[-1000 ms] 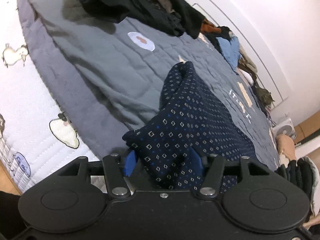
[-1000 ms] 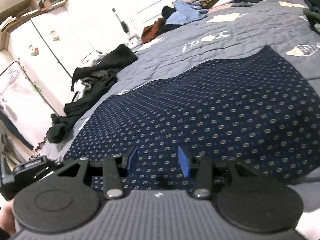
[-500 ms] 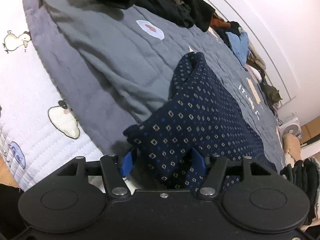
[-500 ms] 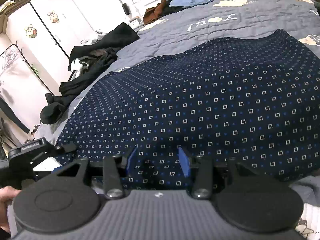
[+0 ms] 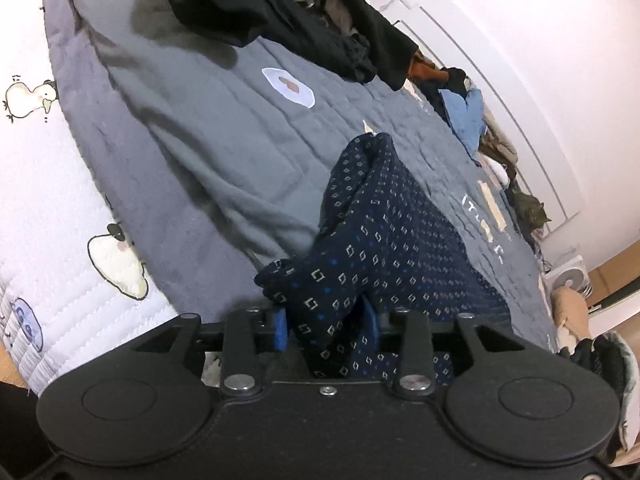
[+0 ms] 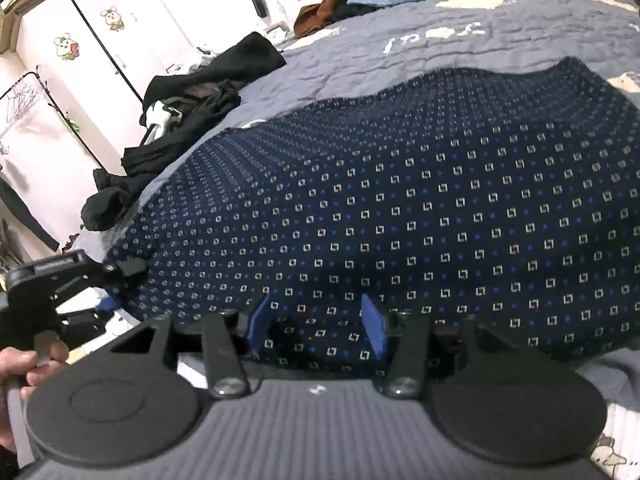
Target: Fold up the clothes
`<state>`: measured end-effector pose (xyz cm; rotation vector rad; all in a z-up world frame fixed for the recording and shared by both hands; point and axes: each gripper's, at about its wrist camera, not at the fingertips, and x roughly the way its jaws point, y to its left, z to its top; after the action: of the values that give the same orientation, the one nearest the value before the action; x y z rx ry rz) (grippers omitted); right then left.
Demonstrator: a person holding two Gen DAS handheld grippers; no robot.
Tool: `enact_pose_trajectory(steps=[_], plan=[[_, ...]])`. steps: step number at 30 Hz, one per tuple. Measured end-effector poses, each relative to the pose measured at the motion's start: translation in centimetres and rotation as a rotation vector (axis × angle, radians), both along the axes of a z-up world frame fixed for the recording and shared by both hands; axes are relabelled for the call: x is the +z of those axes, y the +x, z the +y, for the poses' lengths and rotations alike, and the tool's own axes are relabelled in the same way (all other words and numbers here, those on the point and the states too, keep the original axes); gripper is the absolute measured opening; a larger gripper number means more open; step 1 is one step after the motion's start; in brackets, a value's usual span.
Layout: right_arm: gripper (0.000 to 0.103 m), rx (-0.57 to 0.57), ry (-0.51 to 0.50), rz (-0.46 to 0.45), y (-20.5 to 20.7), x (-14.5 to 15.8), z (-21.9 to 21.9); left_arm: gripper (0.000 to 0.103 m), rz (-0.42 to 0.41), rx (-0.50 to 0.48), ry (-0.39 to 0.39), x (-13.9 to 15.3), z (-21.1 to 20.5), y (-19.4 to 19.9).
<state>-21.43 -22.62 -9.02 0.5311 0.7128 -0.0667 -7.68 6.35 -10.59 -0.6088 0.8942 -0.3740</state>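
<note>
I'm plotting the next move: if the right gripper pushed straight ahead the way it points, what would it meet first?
Almost at once, the navy patterned garment: the right gripper has the cloth's near edge between its fingers, and the fabric spreads across the grey quilt ahead. Depth is unclear, but nothing else lies nearer.

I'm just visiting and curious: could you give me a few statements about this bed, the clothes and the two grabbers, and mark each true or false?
1. The left gripper pinches a fold of the navy patterned garment. True.
2. The garment lies on a bare wooden floor. False: it lies on a grey blanket on a bed.
3. A pile of black clothes sits farther along the bed. True.
4. The right gripper is far from the garment. False: the cloth sits between its fingers.
5. The garment is plain red. False: navy with small squares.
</note>
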Motion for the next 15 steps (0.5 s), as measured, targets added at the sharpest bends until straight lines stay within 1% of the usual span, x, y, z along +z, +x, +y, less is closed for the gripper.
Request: enact_pose_trajectory(steps=[1,3,7,8,10,11,12,15], plan=[[0.049,0.006,0.005,-0.017,-0.1,0.3,0.0,0.038,-0.002,-0.002,0.003,0.0,-0.1,0.0],[0.049,0.009,0.011,-0.044,-0.2,0.6,0.1,0.047,0.004,-0.006,0.008,-0.1,-0.3,0.1],[0.049,0.008,0.021,-0.095,-0.3,1.1,0.0,0.048,0.002,-0.009,0.016,-0.3,-0.6,0.1],[0.049,0.011,0.023,-0.094,-0.2,1.1,0.1,0.046,-0.007,-0.006,0.016,-0.2,-0.6,0.1],[0.049,0.019,0.025,-0.068,0.2,0.6,0.2,0.039,-0.029,0.002,0.011,-0.1,-0.5,-0.1],[0.049,0.024,0.025,-0.05,0.4,0.3,0.3,0.031,-0.04,0.002,0.007,0.0,-0.5,-0.1],[0.049,0.028,0.024,-0.032,0.6,-0.1,0.4,0.027,-0.046,0.0,0.001,0.2,-0.4,-0.1],[0.049,0.032,0.027,-0.004,0.9,-0.7,0.5,0.021,-0.06,-0.005,-0.005,0.5,-0.5,-0.3]])
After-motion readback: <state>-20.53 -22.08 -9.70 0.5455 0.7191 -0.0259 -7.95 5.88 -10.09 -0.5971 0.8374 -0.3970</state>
